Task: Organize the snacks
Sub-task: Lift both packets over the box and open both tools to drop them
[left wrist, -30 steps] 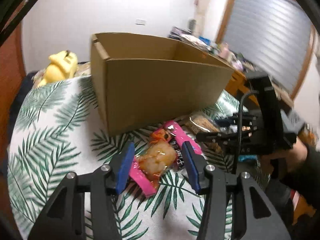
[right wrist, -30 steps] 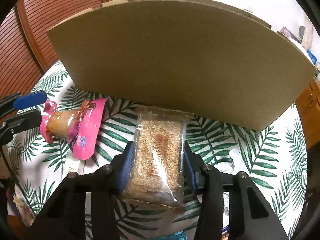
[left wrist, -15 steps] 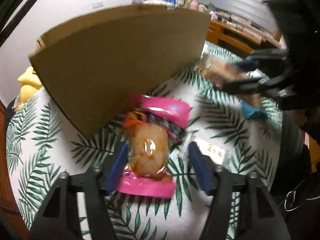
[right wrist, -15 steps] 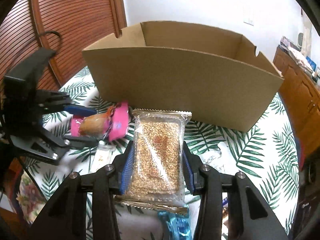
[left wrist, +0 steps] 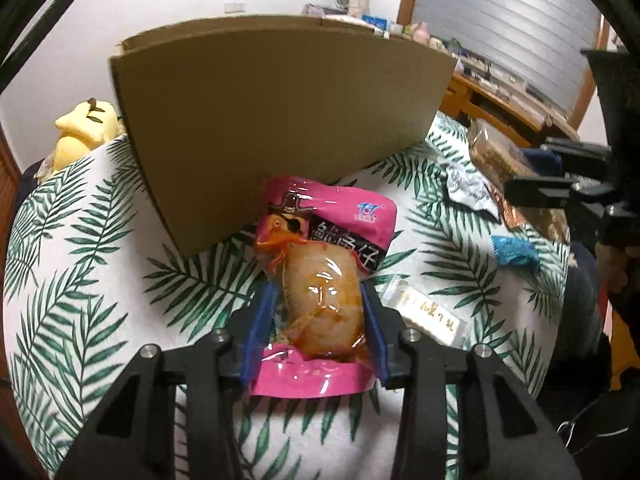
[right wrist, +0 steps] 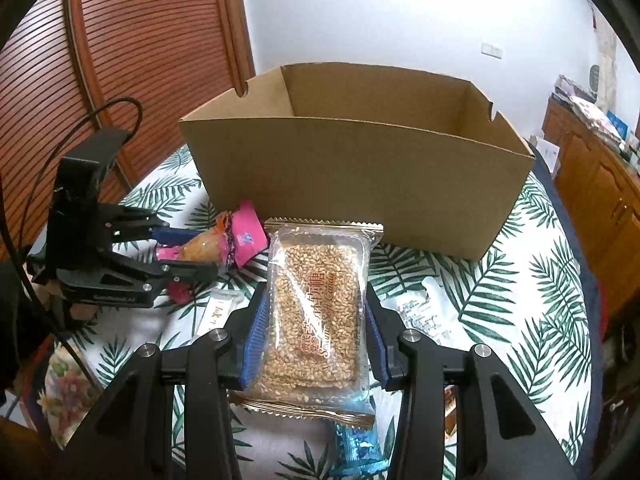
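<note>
An open cardboard box (left wrist: 280, 120) (right wrist: 360, 184) stands on the leaf-print tablecloth (left wrist: 80, 280). My left gripper (left wrist: 316, 292) (right wrist: 192, 252) straddles a pink snack packet (left wrist: 320, 280) (right wrist: 240, 240) just in front of the box; its jaws are closing and the blue pads press the packet's clear bulge on both sides. My right gripper (right wrist: 316, 300) (left wrist: 520, 172) is shut on a clear sesame candy packet (right wrist: 316, 308) (left wrist: 496, 156), held above the cloth in front of the box's long wall. The box interior shows nothing inside.
On the cloth lie a small white packet (left wrist: 428, 316) (right wrist: 218, 312), a blue wrapper (left wrist: 514, 250) (right wrist: 358, 448) and a silvery wrapper (left wrist: 468, 188) (right wrist: 424, 312). A yellow plush (left wrist: 84, 128) sits behind the box. Wooden cabinets (right wrist: 596, 184) stand right, a slatted door (right wrist: 120, 60) left.
My left jaws spread wider around the pink packet, then closed onto it. My right gripper rose and drew back with the sesame packet, so the box's inside came into view.
</note>
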